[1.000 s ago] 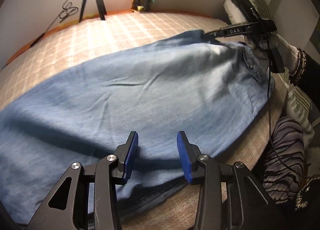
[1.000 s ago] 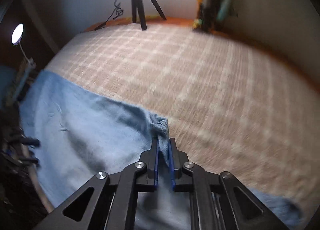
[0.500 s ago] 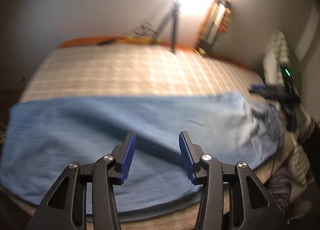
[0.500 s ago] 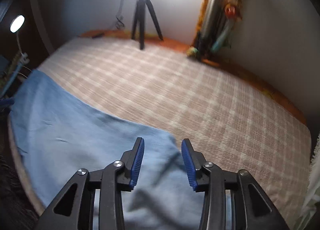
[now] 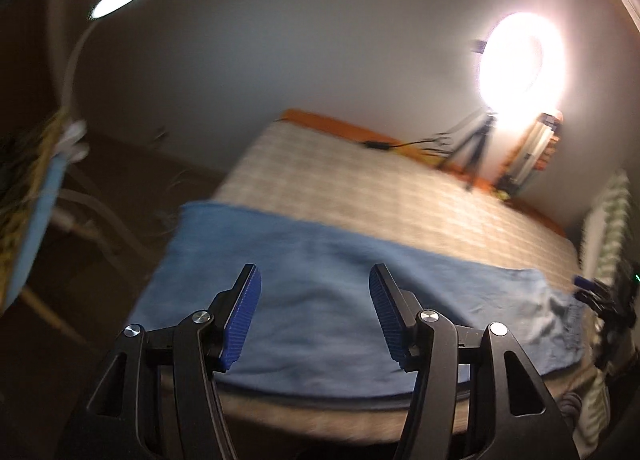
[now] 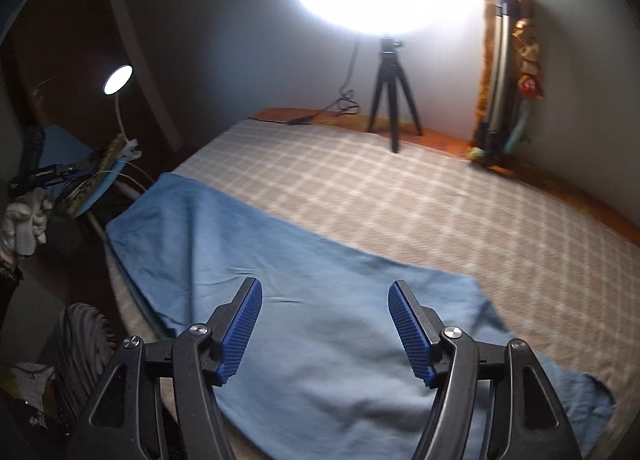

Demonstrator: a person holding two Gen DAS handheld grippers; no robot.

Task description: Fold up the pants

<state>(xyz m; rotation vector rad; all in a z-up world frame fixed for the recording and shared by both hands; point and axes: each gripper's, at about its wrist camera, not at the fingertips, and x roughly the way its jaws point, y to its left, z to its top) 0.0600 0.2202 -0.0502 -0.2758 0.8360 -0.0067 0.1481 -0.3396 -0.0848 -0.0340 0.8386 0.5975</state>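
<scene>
The pants (image 6: 304,300) are lying as one long doubled strip along the bed's (image 6: 460,211) near edge; left gripper (image 5: 312,320) and right gripper (image 6: 326,326) are hovering, jaws apart and empty, crosswise folds seemingly remaining

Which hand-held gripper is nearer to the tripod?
Right hand-held gripper: the tripod looks close, straight ahead. From the left hand-held gripper the tripod appears farther, up right.

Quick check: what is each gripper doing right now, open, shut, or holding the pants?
Left gripper: open, empty, above the pants.
Right gripper: open, empty, above the pants.
</scene>
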